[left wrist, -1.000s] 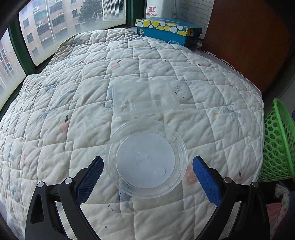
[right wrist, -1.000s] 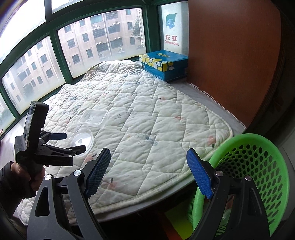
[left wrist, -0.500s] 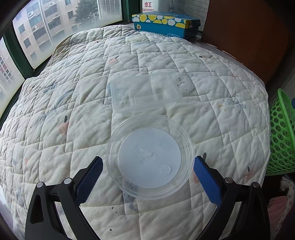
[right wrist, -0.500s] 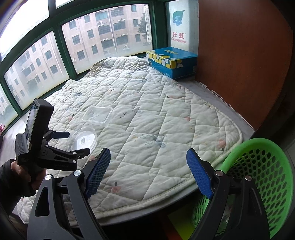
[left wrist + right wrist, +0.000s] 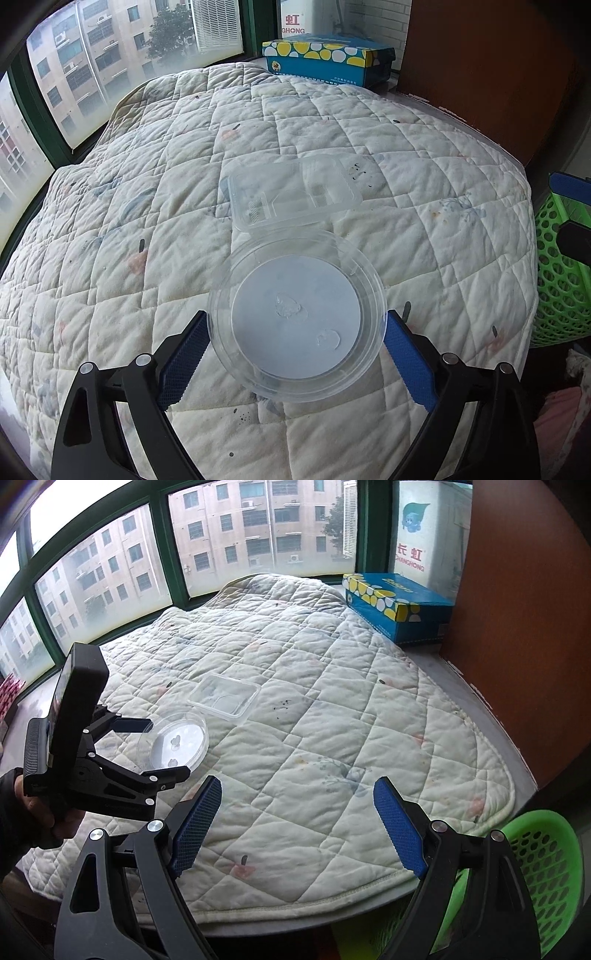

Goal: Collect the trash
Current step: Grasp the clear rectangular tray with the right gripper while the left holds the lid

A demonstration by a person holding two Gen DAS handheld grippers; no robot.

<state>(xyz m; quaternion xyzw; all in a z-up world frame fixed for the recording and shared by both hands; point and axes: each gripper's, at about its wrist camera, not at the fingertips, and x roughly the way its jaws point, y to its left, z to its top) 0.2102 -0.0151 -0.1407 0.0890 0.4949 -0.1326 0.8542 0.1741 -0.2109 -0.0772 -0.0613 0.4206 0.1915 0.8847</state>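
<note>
A round clear plastic container [image 5: 295,317] lies on the quilted white cover [image 5: 147,258], directly between the blue pads of my left gripper [image 5: 295,314]. The jaws are closing and both pads meet its rim. From the right wrist view, the same container [image 5: 173,746] sits inside the left gripper [image 5: 166,748], which a hand [image 5: 37,812] holds. Just beyond it rests a rectangular clear tray [image 5: 291,192], touching the round rim. My right gripper [image 5: 298,782] hovers open over the cover's near edge, nothing between its fingers.
A green perforated basket [image 5: 546,878] stands on the floor beside the cover's right edge, also visible as the basket [image 5: 557,288]. A blue tissue box [image 5: 395,605] sits at the far corner by a brown wooden panel [image 5: 517,627]. Windows line the far side.
My left gripper has come forward around the round container and its pads have drawn in to the rim. The right gripper has shifted left and rolled, showing less of the basket.
</note>
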